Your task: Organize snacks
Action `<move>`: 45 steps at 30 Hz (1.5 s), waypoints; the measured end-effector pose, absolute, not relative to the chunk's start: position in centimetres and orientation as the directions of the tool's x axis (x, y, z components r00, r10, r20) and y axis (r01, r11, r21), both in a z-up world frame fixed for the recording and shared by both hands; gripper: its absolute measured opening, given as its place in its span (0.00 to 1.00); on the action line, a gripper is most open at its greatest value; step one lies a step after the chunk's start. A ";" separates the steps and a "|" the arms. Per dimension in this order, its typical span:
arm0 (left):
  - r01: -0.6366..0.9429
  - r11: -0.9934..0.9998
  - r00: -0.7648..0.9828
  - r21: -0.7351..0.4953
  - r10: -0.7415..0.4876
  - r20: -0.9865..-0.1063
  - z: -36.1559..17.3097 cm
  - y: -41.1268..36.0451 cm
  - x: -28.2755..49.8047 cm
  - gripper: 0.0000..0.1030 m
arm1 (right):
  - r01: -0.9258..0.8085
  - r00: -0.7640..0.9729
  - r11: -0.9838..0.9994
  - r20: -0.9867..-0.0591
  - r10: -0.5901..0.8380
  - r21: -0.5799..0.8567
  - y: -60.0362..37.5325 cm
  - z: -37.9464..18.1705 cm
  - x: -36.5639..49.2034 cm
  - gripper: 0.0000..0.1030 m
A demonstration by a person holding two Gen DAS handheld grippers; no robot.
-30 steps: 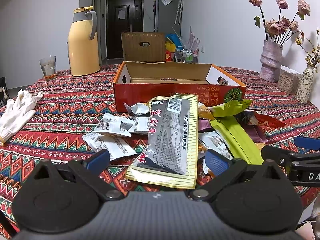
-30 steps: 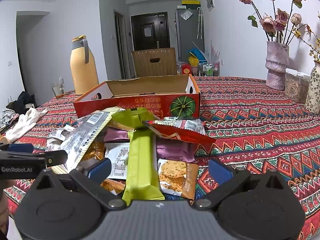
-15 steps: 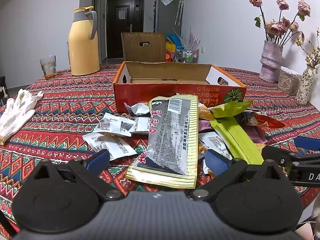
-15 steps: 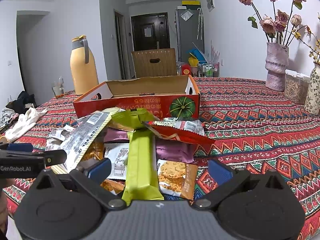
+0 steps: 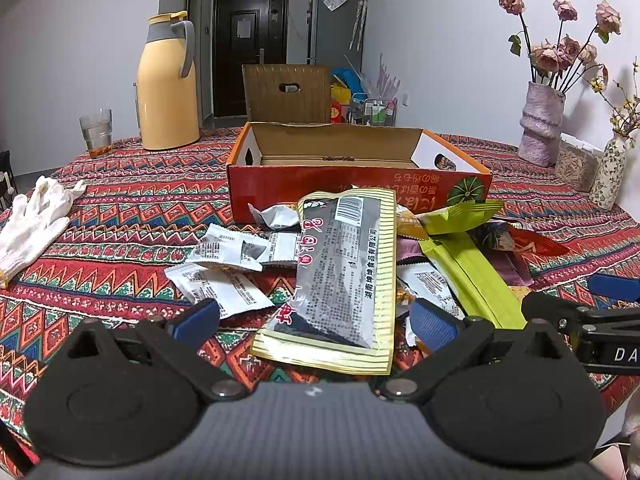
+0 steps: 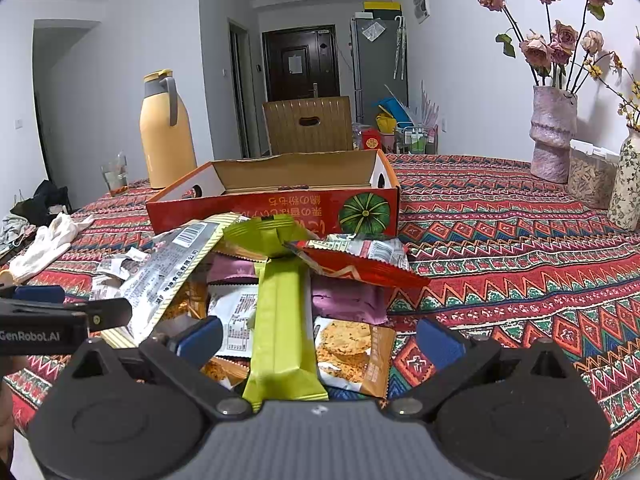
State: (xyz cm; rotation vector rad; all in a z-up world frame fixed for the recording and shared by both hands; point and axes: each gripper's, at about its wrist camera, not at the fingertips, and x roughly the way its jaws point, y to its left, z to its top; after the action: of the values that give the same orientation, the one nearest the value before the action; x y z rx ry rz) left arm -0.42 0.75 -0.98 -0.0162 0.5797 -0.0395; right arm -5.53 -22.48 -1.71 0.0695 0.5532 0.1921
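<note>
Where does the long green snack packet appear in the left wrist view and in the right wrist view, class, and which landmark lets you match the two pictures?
Left wrist view: the long green snack packet lies right of centre, running diagonally beside the black-and-gold packet.
Right wrist view: it lies at centre, pointing straight towards the camera, over the cookie packet.
Shared landmark: the open red box with a pumpkin picture, behind the pile.

**Left gripper spread wide over the snack pile**

The left gripper (image 5: 314, 318) hovers with blue fingertips (image 5: 196, 318) far apart. Between them lies the near end of a grey-and-gold striped packet (image 5: 340, 276). A long green packet (image 5: 468, 276) lies beyond the right finger. White sachets (image 5: 218, 284) lie beyond the left finger, perhaps touching it. The open red box (image 5: 360, 188) stands farther ahead.
</note>
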 end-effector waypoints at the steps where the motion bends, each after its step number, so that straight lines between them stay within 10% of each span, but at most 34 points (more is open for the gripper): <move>1: 0.034 0.999 0.836 -0.028 -0.043 -0.547 -1.0 0.8 -0.4 1.00 | -0.162 0.834 0.980 -0.515 0.198 0.115 -22.5 -1.6 -5.6 1.00; 30: 0.048 0.998 0.837 -0.050 -0.067 -0.542 -1.2 0.9 -0.5 1.00 | -0.178 0.837 0.977 -0.505 0.211 0.114 -22.2 -1.9 -5.6 0.93; 45: 0.036 0.997 0.834 -0.068 -0.067 -0.548 -1.0 2.1 0.5 1.00 | -0.254 0.782 0.965 -0.572 0.247 0.071 -20.2 -2.5 -2.1 0.53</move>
State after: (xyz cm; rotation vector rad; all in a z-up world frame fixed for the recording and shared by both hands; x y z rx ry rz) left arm 0.51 2.06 -1.04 -0.0561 0.5824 -0.0545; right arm -2.13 -20.19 -2.53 -0.0105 0.6163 0.2706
